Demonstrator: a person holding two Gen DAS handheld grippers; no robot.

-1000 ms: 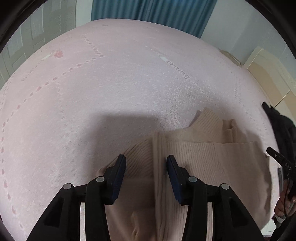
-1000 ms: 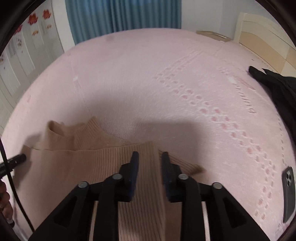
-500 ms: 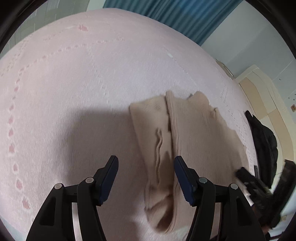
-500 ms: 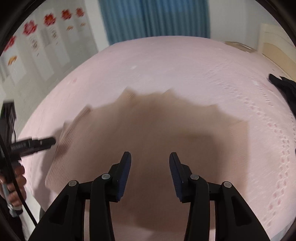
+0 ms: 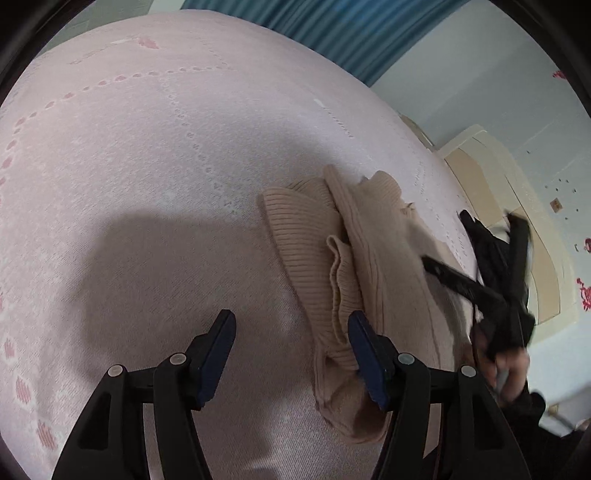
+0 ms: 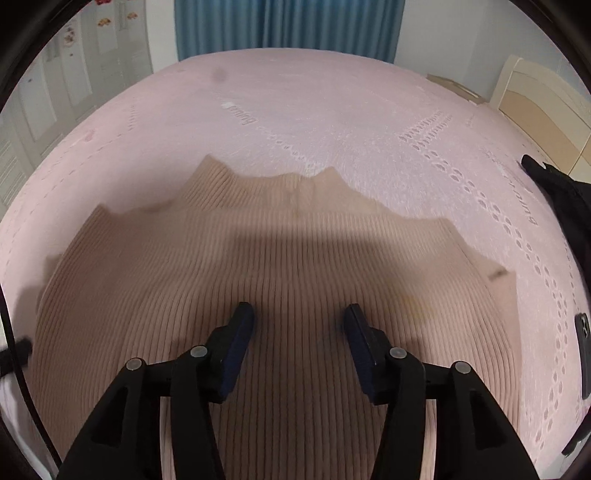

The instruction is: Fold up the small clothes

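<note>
Right wrist view: beige ribbed sweater (image 6: 280,266) lies flat on the pink bedspread (image 6: 332,110), directly under and ahead of the right gripper (image 6: 299,325). Its jaws are opening, nothing clamped between them, only knit below. The sweater's collar edge is on its far side, toward the blue curtain (image 6: 288,26); the ribs run straight away from the gripper.

In the left wrist view the sweater (image 5: 354,251) sits to the right of the left gripper (image 5: 291,332), with its folded sleeve edge at the right finger (image 5: 364,350), probably just touching, hard to tell. This gripper's jaws are spread and empty over bare bedspread (image 5: 147,166). The long axis of the sweater's left edge runs away from the gripper, up and slightly left in frame.

The right gripper is nearer the sweater's middle, the left nearer its side edge. A black garment (image 6: 557,195) and a phone (image 6: 583,354) lie right of the sweater.
</note>
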